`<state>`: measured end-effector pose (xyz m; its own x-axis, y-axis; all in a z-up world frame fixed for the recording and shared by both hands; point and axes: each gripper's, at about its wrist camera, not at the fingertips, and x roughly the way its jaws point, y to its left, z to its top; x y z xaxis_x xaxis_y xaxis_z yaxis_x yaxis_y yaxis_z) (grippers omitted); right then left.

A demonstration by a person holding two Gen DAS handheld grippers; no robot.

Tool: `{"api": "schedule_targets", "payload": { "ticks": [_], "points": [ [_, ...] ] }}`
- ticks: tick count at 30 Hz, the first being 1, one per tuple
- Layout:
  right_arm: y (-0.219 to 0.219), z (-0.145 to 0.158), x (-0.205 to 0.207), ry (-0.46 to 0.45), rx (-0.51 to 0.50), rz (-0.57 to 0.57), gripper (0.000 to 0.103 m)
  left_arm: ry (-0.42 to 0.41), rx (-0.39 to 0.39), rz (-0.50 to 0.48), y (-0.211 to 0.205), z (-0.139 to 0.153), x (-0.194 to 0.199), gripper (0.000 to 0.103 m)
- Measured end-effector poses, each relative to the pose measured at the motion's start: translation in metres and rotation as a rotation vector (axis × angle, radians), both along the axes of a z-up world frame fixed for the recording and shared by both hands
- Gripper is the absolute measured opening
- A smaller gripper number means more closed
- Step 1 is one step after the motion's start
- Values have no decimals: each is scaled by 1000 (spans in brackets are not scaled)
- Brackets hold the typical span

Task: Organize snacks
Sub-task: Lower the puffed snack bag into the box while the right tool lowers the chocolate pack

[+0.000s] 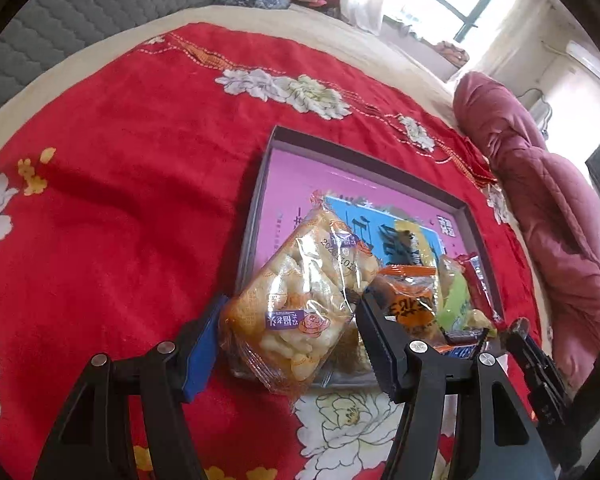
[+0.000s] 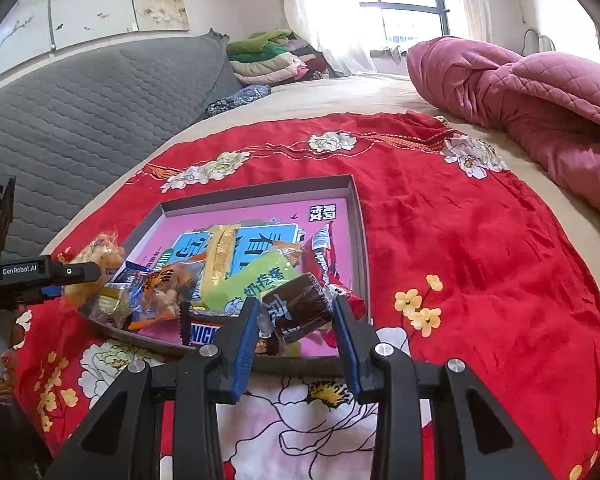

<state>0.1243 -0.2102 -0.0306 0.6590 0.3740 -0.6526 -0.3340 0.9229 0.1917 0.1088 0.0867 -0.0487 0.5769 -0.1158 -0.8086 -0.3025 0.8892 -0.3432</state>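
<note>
A shallow grey box lid with a pink inside [image 1: 284, 176] [image 2: 260, 192] lies on the red floral blanket and holds several snack packs. My left gripper [image 1: 290, 330] is shut on a clear bag of pale puffed snacks [image 1: 300, 300], held over the tray's near left corner; the same bag shows at the left in the right wrist view [image 2: 92, 268]. My right gripper [image 2: 296, 312] is shut on a small dark brown snack pack [image 2: 300, 306] over the tray's near edge. A green pack [image 2: 256, 280], an orange pack [image 1: 414, 300] and a red bar [image 2: 324, 256] lie in the tray.
The red blanket [image 1: 120, 200] covers a beige bed. A bunched pink quilt [image 2: 520, 92] lies at the right. A grey quilted headboard [image 2: 80, 112] and folded clothes [image 2: 268, 58] are at the back. The left gripper's body [image 2: 28, 274] shows at the left edge.
</note>
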Motion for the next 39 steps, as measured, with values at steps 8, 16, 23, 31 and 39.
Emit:
{"api": "schedule_targets", "payload": {
  "ticks": [8,16,23,31,39],
  "points": [
    [-2,-7,8,21,-11,-26,37,6,17,-1,-3,-6,1,67],
    [2,-13,9,33,-32,-16,37,8,48,-16,-7,-5,2,67],
    [3,-18,13,45,-36,-16,38,13,80,-28,-11,-5,3,67],
    [5,-21,12,48,-43,-12,39,19,89,-33,-11,-5,5,67],
    [6,-19,10,41,-58,-16,40,24,101,-38,-13,-5,4,67]
  ]
}}
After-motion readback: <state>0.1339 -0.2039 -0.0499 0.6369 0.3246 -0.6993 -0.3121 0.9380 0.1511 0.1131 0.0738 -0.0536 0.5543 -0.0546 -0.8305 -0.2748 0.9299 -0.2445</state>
